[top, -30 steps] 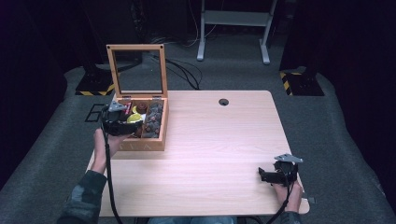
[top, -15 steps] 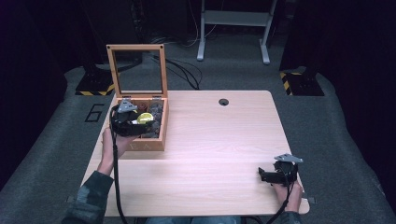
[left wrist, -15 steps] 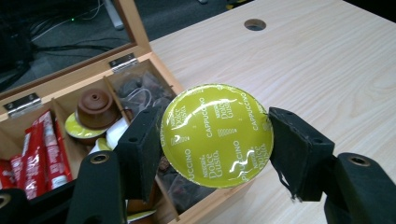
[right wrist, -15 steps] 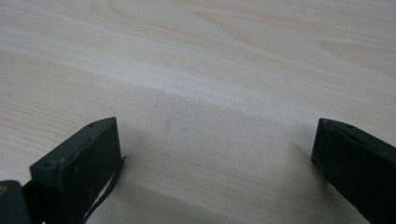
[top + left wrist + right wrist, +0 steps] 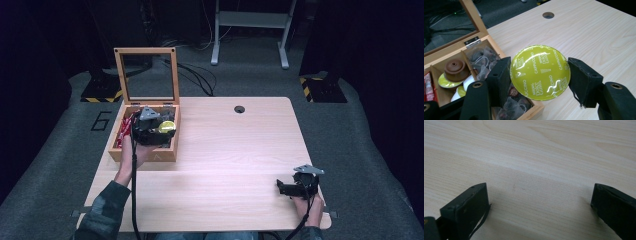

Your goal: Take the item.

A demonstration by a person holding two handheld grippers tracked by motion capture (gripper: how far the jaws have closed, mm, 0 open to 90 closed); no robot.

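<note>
From the high view we see a pale wooden worktop [image 5: 220, 165] with a wooden box [image 5: 145, 145] at its left rear corner, its glass-framed lid [image 5: 146, 75] standing upright. Our left claw [image 5: 159, 131] sits over the box, holding a yellow-green capsule [image 5: 166, 128] above the right-hand compartments. Our right claw [image 5: 281, 187] rests near the front right corner of the worktop, well apart from the box, its jaws pointing left. A round cable hole [image 5: 239, 109] lies near the rear edge.

In the left gripper view, we see the left claw [image 5: 539, 75] clamped on the capsule [image 5: 540, 72], one jaw on each side of its rim; the foil lid faces the camera and reads "Cappuccino" and "Dolce Gusto". Beneath it the box [image 5: 456, 48] shows a brown capsule [image 5: 456, 70] lying on other pods in one compartment, and clear-wrapped sachets [image 5: 482, 58] in the next.

In the right gripper view, we see the right claw [image 5: 539, 202] spread wide, with bare worktop [image 5: 536, 157] between its jaws.
</note>
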